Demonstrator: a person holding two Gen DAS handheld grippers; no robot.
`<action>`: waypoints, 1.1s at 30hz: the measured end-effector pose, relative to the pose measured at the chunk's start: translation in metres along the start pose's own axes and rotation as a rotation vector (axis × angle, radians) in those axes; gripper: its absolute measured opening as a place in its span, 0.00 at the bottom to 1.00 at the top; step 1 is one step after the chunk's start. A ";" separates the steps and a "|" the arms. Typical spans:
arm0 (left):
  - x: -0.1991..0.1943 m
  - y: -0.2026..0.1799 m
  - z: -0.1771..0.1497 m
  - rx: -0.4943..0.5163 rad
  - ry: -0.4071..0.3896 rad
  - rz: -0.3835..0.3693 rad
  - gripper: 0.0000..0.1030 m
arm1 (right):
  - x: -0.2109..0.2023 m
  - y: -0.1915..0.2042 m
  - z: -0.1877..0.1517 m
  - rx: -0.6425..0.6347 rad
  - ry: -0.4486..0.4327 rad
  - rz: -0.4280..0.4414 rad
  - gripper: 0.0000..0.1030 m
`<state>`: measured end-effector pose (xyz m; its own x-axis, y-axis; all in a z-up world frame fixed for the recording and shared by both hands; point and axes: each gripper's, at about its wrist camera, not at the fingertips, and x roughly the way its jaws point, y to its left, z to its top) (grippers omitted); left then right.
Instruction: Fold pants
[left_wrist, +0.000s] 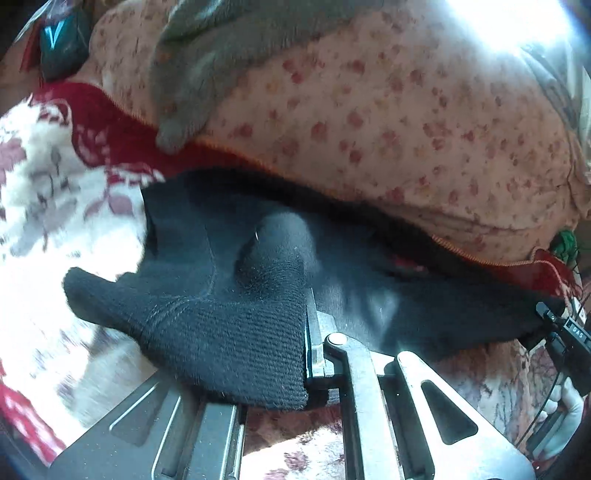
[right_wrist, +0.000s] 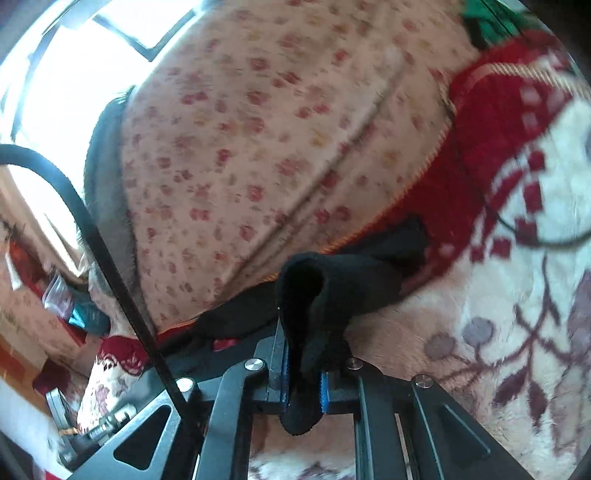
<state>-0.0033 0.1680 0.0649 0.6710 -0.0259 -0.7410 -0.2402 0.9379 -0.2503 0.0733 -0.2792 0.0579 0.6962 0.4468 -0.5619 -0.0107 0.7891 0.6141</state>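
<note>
The pants (left_wrist: 229, 295) are black knit fabric, held up above a floral blanket (left_wrist: 44, 206). My left gripper (left_wrist: 295, 354) is shut on a ribbed edge of the pants, which drapes over its left finger and hides it. The cloth stretches right toward the other gripper's black body (left_wrist: 565, 332). In the right wrist view my right gripper (right_wrist: 304, 373) is shut on a bunched edge of the pants (right_wrist: 332, 288), pinched between its blue pads (right_wrist: 324, 391). The rest of the pants trails left under the quilt's edge.
A pink flowered quilt (left_wrist: 388, 122) is heaped just behind the pants; it also shows in the right wrist view (right_wrist: 258, 147). A grey garment (left_wrist: 207, 74) lies on it. A black cable (right_wrist: 92, 229) crosses the left of the right view. Bright window light shows top left.
</note>
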 end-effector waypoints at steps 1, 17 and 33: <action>-0.006 0.004 0.005 -0.001 -0.006 -0.005 0.05 | -0.003 0.005 0.000 -0.015 -0.005 0.004 0.10; -0.036 0.094 -0.044 -0.013 0.126 0.070 0.05 | -0.036 0.058 -0.086 -0.307 0.239 -0.025 0.10; -0.066 0.076 -0.056 0.047 0.079 0.116 0.13 | -0.067 0.015 -0.094 -0.227 0.293 -0.042 0.35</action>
<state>-0.1055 0.2218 0.0594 0.5827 0.0584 -0.8106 -0.2791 0.9511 -0.1321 -0.0411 -0.2574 0.0526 0.4645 0.4875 -0.7393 -0.1685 0.8683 0.4666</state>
